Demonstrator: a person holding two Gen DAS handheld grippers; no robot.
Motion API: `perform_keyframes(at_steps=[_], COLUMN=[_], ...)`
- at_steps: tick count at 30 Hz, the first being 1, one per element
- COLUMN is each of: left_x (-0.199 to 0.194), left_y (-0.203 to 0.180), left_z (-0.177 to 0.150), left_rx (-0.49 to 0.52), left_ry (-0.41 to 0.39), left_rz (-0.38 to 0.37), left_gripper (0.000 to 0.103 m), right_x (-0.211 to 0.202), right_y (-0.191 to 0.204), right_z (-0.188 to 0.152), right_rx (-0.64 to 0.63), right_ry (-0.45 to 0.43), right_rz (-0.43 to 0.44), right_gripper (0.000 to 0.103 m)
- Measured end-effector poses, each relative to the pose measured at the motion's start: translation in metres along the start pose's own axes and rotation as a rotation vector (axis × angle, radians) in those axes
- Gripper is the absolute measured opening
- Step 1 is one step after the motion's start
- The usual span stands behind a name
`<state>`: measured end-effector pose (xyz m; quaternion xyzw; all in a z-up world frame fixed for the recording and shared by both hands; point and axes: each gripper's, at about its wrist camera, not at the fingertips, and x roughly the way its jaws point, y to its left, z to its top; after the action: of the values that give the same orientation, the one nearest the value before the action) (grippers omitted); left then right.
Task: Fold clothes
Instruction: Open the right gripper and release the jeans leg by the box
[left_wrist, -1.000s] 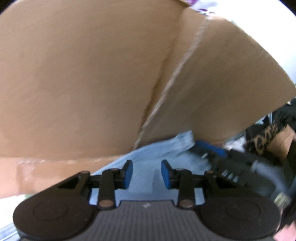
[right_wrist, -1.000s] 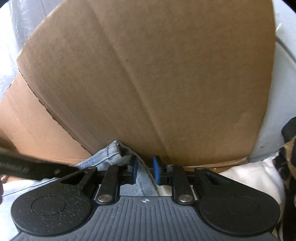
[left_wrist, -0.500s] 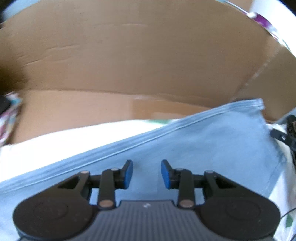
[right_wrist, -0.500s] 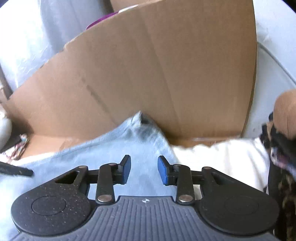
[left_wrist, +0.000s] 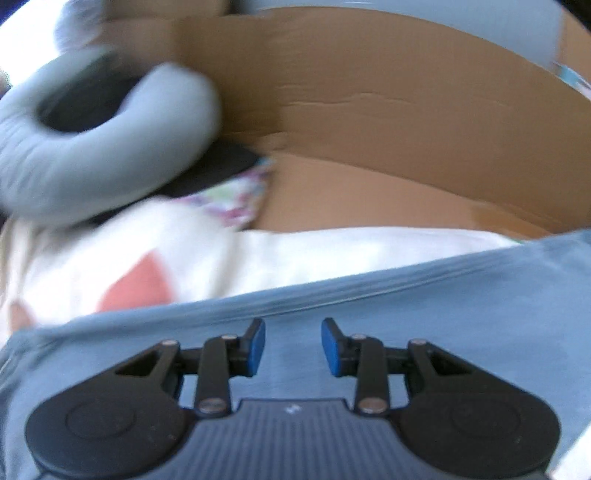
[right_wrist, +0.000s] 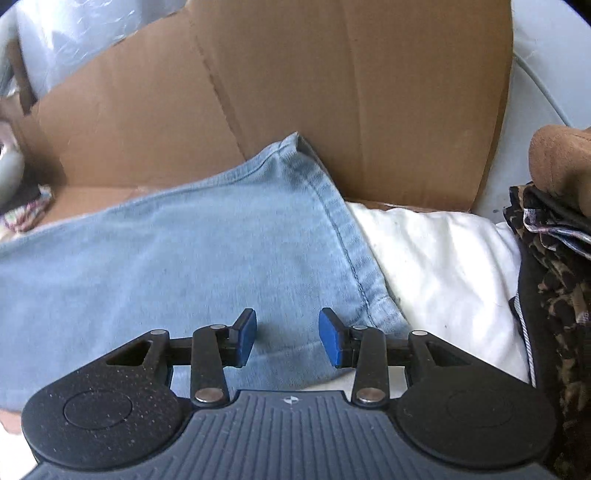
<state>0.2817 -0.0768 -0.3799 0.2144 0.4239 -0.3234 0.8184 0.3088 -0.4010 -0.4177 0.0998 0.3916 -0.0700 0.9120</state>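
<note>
A cardboard box (right_wrist: 332, 92) stands open at twelve o'clock, walling in the far side. A leopard-print garment (right_wrist: 554, 295) crowds three o'clock; a grey ring-shaped cushion (left_wrist: 92, 147) sits at ten. The light-blue jeans (right_wrist: 184, 258) lie flat on white fabric (right_wrist: 443, 258), long axis running from eight o'clock to one, the hem corner touching the box. The right gripper (right_wrist: 287, 338) is opening over the denim, gripping nothing; the left gripper (left_wrist: 293, 347) hangs parted above it.
</note>
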Motion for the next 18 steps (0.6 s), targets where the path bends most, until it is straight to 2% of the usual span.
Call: perform_keyframes(at_steps=[3, 6, 11, 18], left_x=[0.0, 0.006, 0.027, 0.04], left_y=[0.031, 0.051, 0.068, 0.07], left_z=[-0.001, 0.003, 0.009, 0.023], left_rx=[-0.072, -0.129, -0.192, -0.239], left_ry=[-0.01, -0.004, 0.019, 0.099], left_rz=[0.044, 0.051, 0.038, 0.067], left_gripper=[0.035, 0.035, 0.033, 0.034], right_x=[-0.01, -0.014, -0.018, -0.022], right_y=[-0.003, -0.001, 0.002, -0.002], right_z=[-0.004, -0.008, -0.007, -0.007], right_rx=[-0.032, -0.075, -0.133, -0.15], right_ry=[0.006, 0.008, 0.005, 0.021], right_rz=[-0.02, -0.044, -0.111, -0.157], right_gripper=[0.044, 0.044, 0.044, 0.044])
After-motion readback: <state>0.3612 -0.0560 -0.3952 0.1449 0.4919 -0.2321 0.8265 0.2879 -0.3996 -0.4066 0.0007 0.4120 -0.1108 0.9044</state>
